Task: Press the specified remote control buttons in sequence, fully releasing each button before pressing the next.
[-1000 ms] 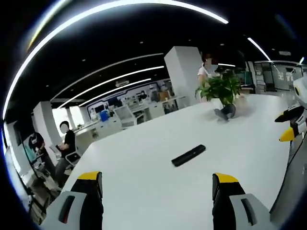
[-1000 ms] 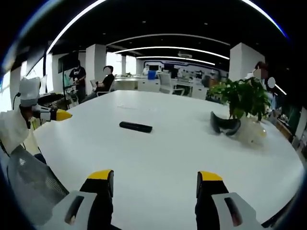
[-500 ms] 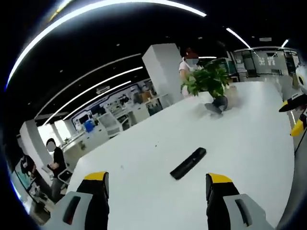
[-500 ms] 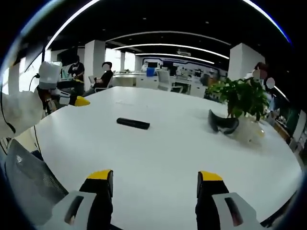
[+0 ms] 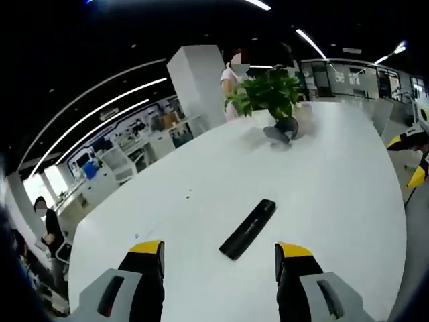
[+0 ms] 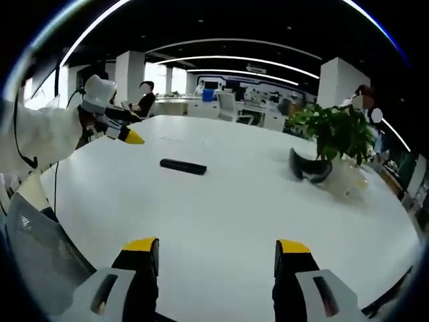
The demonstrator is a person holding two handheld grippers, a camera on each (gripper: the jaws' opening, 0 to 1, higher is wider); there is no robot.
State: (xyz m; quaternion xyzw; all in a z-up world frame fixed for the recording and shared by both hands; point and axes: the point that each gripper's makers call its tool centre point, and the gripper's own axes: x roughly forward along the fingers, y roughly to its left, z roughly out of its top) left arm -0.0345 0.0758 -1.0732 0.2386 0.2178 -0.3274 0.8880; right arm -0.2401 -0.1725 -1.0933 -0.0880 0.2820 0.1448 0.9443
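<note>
Just ahead of the left claw [image 5: 219, 253], whose jaws stand apart and empty, lies the remote control [image 5: 249, 228] on the white counter [image 5: 335, 181]. Well beyond the right claw [image 6: 216, 252], likewise agape, it shows again.

Buttons on the remote [image 5: 248, 228] too small to make out (same in the right gripper view [image 6: 183, 166]). Right gripper [image 5: 410, 157] cut by the edge of the left gripper view, just yellow jaw tips showing, gap unclear. Left gripper [image 6: 120, 127] partly hidden behind a white sleeve [image 6: 40, 137], one yellow tip visible. Pot under the plant [image 6: 338, 134] blurred, hidden partly by a dark headset [image 6: 310, 171]. Far worktop [image 6: 221, 221] clutter unreadable.
</note>
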